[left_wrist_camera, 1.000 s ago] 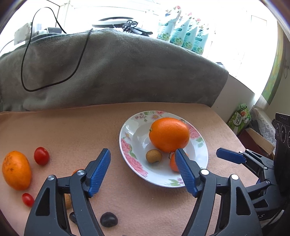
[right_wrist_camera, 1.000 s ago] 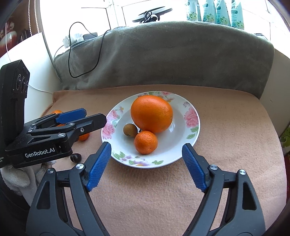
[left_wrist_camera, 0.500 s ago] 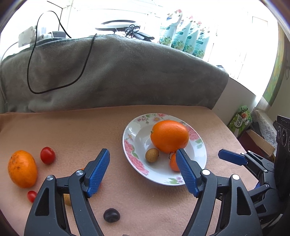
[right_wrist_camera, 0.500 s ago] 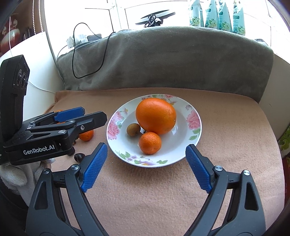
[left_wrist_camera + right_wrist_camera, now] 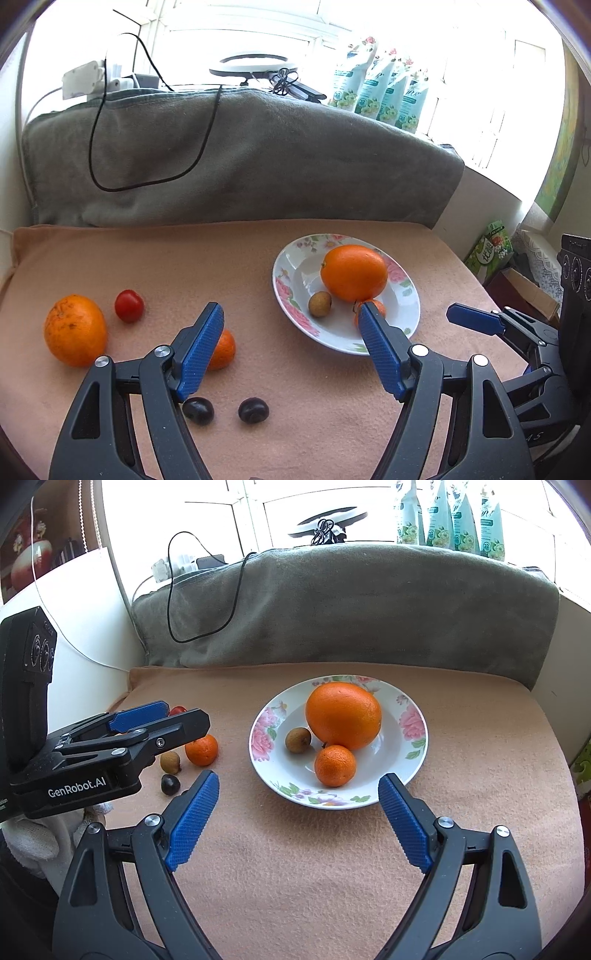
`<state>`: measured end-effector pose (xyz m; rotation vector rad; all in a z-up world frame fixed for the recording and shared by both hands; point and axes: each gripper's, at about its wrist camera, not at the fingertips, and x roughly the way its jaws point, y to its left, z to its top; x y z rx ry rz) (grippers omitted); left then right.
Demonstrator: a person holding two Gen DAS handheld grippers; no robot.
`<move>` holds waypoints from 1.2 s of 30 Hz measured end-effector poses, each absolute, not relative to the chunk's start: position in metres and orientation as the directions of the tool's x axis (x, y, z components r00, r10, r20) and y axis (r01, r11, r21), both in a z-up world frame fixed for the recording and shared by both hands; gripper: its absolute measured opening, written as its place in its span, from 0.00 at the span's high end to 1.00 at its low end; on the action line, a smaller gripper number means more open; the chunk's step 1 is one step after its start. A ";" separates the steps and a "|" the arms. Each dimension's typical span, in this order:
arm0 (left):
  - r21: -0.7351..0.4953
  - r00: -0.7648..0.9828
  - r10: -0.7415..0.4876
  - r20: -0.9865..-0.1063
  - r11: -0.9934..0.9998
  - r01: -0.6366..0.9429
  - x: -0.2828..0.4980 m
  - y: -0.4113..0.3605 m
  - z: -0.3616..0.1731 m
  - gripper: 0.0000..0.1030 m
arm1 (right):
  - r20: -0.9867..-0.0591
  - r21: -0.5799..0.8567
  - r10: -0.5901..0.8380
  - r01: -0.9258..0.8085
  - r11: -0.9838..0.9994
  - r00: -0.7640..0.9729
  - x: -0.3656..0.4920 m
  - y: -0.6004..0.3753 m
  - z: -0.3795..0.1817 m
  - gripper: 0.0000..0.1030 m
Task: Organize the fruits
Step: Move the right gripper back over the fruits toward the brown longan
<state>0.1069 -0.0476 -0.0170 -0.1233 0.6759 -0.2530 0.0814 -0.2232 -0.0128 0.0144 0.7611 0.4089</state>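
A floral plate (image 5: 413, 738) (image 5: 291, 291) on the peach cloth holds a big orange (image 5: 342, 715) (image 5: 354, 272), a small mandarin (image 5: 335, 765) and a brown longan (image 5: 297, 740) (image 5: 320, 304). Left of the plate lie a large orange (image 5: 75, 329), a cherry tomato (image 5: 129, 305), a mandarin (image 5: 222, 350) (image 5: 201, 750), a longan (image 5: 170, 762) and two dark fruits (image 5: 253, 410) (image 5: 198, 410). My left gripper (image 5: 290, 350) is open and empty above the loose fruit. My right gripper (image 5: 297, 821) is open and empty in front of the plate.
A grey blanket (image 5: 351, 605) with a black cable (image 5: 147, 181) rises behind the cloth. Pouches (image 5: 380, 96) and a ring lamp stand on the sill. Boxes (image 5: 487, 251) sit off the right edge.
Both grippers have pulled back and up from the plate. The left one has swung left, bringing the loose mandarin and both dark fruits into view.
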 end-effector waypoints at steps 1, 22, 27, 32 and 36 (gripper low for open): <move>-0.196 0.754 -0.267 -0.601 0.963 0.185 0.104 -0.044 -0.017 0.27 | -0.667 0.159 0.369 -0.360 0.919 0.648 0.080 -0.221 -0.012 0.12; -0.182 0.772 -0.070 -0.632 0.982 -0.059 0.057 0.075 -0.040 0.27 | -0.678 0.182 0.471 -0.492 0.851 0.564 0.068 -0.167 -0.021 0.12; -0.198 0.758 -0.052 -0.651 0.975 -0.103 0.050 0.097 -0.051 0.27 | -0.686 0.178 0.491 -0.530 0.829 0.537 0.068 -0.149 -0.024 0.12; -0.213 0.738 -0.066 -0.671 0.971 -0.108 0.049 0.107 -0.063 0.36 | -0.699 0.175 0.510 -0.572 0.801 0.501 0.069 -0.130 -0.026 0.21; -0.235 0.731 -0.094 -0.676 0.968 -0.092 0.049 0.108 -0.070 0.45 | -0.713 0.181 0.524 -0.600 0.779 0.466 0.073 -0.113 -0.030 0.26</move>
